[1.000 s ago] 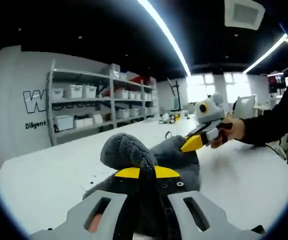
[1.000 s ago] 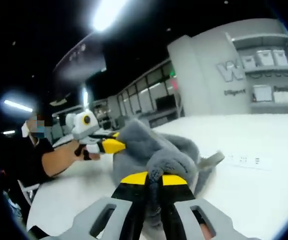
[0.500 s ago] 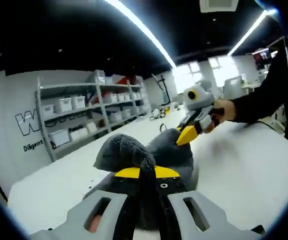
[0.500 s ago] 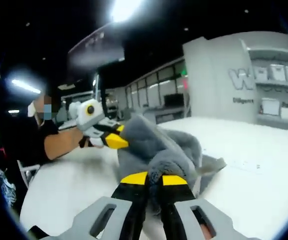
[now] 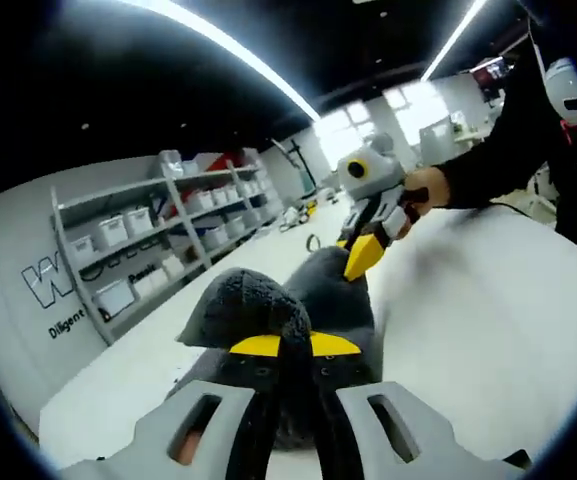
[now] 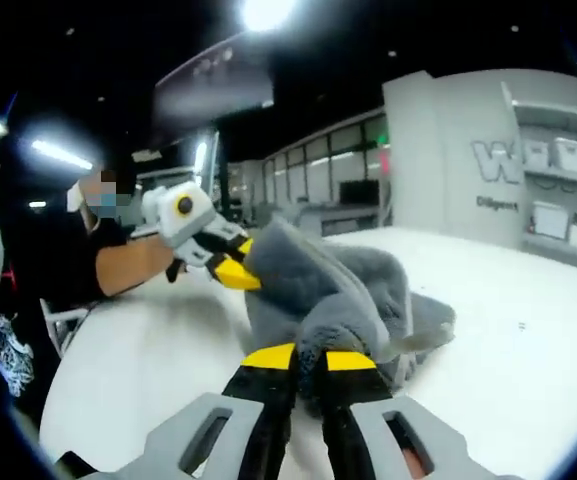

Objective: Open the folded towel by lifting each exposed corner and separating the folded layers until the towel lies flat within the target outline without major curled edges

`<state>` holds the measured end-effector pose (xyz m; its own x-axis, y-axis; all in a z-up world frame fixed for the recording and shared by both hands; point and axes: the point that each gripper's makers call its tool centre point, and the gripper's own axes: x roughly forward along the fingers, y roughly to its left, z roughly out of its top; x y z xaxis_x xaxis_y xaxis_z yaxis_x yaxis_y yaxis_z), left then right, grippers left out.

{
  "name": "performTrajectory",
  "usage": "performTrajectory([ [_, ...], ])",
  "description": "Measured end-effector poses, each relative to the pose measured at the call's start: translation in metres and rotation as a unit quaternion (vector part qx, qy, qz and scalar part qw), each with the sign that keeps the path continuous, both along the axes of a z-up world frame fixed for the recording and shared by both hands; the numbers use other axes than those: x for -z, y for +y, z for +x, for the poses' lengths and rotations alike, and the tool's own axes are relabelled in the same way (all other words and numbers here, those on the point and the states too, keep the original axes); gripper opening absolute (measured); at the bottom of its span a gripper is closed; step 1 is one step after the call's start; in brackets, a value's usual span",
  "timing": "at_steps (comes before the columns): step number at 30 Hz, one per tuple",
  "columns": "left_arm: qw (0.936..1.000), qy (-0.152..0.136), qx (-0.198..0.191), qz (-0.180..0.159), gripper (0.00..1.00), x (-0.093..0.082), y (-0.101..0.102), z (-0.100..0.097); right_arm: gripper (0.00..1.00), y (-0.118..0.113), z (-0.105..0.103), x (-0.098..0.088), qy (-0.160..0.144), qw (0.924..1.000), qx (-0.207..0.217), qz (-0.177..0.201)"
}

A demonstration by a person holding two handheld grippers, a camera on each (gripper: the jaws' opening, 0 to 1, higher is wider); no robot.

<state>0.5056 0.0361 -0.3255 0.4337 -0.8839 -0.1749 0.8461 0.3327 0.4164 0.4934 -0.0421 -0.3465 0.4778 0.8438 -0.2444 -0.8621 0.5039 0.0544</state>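
Above the white table (image 5: 488, 330), both grippers, left gripper (image 5: 283, 345) and right gripper (image 6: 309, 357), stay clamped on the fluffy grey towel (image 6: 343, 290), now raised higher, layers still bunched.

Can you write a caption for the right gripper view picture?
Two grippers, right and left, pinch a fluffy grey towel above a white table.

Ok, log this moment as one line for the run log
phase: unfolding | left gripper: shut on grey towel | right gripper: shut on towel | towel: bunched, lifted between both, lower part on white table | flat: not yet
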Motion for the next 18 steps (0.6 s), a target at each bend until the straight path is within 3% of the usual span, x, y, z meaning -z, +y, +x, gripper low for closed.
performTrajectory([
  [5, 0.9999, 0.009, -0.002, 0.009, 0.08, 0.004, 0.003, -0.002, 0.04, 0.002, -0.007, 0.003, -0.006, 0.9999, -0.006, -0.015],
  [10, 0.9987, 0.049, -0.013, -0.002, 0.21, 0.005, 0.007, -0.003, 0.04, 0.002, -0.012, 0.003, -0.019, 0.9993, -0.011, -0.029],
  [12, 0.9978, 0.063, -0.015, -0.012, 0.28, 0.002, 0.008, -0.002, 0.05, 0.001, -0.013, 0.003, -0.025, 0.999, -0.012, -0.035],
  [15, 0.9944, 0.097, -0.027, -0.035, 0.29, -0.001, 0.008, -0.001, 0.05, 0.0, -0.016, 0.005, -0.042, 0.9978, -0.017, -0.048],
  [18, 0.9923, 0.102, -0.043, -0.057, 0.28, -0.004, 0.01, 0.006, 0.04, 0.0, -0.019, 0.01, -0.06, 0.9957, -0.022, -0.067],
])
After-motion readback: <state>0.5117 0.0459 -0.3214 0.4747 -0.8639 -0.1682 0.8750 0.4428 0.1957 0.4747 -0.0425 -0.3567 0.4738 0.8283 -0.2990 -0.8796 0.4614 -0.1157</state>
